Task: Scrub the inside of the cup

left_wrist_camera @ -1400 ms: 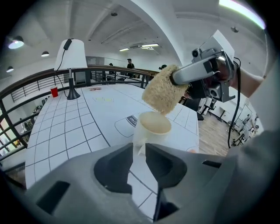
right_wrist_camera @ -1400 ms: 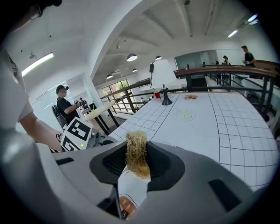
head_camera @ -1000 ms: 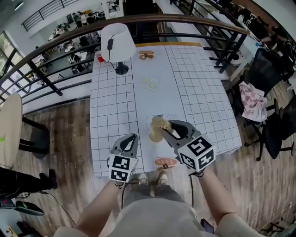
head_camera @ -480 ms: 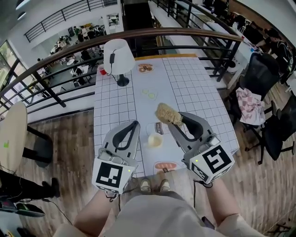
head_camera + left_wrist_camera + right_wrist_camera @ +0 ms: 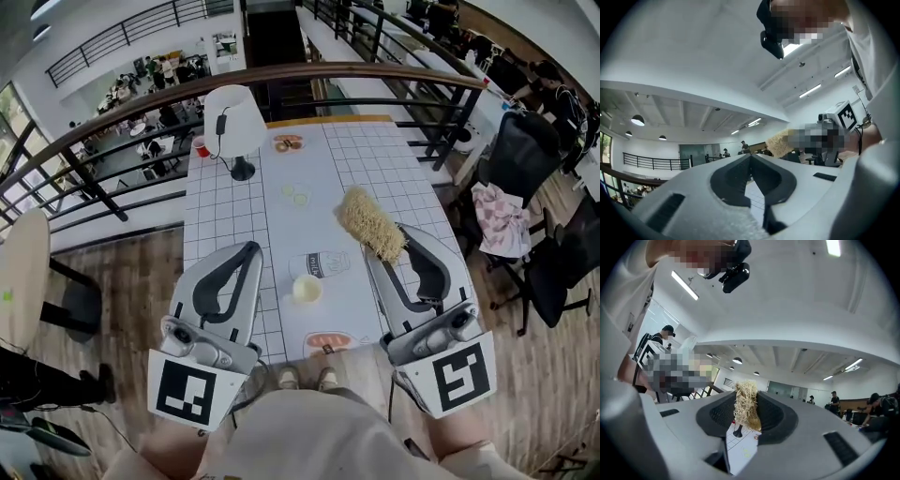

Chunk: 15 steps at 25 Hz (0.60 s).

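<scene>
A small cream cup (image 5: 307, 288) stands upright on the white gridded table (image 5: 384, 169), near its front edge. Both grippers are raised well above the table. My right gripper (image 5: 403, 234) is shut on a tan fibrous scrubber (image 5: 368, 222), whose bristly head sticks out past the jaws up and to the left; in the right gripper view the scrubber (image 5: 746, 408) fills the gap in my right gripper (image 5: 746, 398). My left gripper (image 5: 250, 248) hovers left of the cup, jaws closed tip to tip with nothing between them; the left gripper view shows my left gripper (image 5: 750, 157) pointing at the ceiling.
A white lamp (image 5: 232, 117) and a red cup (image 5: 200, 147) stand at the table's far left. Flat food pictures (image 5: 319, 263) lie along the table's middle. A curved railing (image 5: 309, 73) runs behind it. Black chairs (image 5: 553, 150) stand on the right, a round table (image 5: 19, 262) on the left.
Both grippers have risen from table level toward the head camera. The scrubber has come up and away from the cup, which stays put.
</scene>
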Tool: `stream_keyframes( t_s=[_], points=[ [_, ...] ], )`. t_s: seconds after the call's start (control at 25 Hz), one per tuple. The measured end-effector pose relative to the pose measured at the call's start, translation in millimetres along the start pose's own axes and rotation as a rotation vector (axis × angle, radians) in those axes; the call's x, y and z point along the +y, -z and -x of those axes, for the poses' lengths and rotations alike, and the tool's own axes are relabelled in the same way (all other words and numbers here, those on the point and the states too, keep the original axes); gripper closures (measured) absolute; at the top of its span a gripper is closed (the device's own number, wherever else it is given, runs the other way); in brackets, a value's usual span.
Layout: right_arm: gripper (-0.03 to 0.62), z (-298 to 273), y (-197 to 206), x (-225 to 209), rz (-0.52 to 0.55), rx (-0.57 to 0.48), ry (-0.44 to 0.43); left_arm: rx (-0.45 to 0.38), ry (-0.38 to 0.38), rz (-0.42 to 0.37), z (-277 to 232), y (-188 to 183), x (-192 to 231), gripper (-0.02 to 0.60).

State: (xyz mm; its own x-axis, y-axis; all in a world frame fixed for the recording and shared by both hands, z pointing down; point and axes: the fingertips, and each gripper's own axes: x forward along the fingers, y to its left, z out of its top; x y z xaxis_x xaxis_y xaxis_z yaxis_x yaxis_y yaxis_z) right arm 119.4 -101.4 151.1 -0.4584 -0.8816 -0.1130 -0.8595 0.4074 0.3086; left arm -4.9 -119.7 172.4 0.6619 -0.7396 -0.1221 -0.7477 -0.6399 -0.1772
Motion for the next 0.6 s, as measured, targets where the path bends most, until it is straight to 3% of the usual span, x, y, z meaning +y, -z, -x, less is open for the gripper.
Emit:
stream_keyframes(
  t_s=[0.12,0.32,0.6],
  points=[
    [0.479,7,-4,6,-0.009,-0.008,-0.005,-0.05,-0.017,-0.034,10,-12,-3,0.568],
    [0.479,18,-4,19,-0.057,-0.044,-0.018,-0.055,-0.006,-0.074,20,-9,-15,0.568],
    [0.479,39,24,37,-0.073,0.04,-0.041,0.043,-0.004,-0.074,32,24,-28,0.568]
  ],
)
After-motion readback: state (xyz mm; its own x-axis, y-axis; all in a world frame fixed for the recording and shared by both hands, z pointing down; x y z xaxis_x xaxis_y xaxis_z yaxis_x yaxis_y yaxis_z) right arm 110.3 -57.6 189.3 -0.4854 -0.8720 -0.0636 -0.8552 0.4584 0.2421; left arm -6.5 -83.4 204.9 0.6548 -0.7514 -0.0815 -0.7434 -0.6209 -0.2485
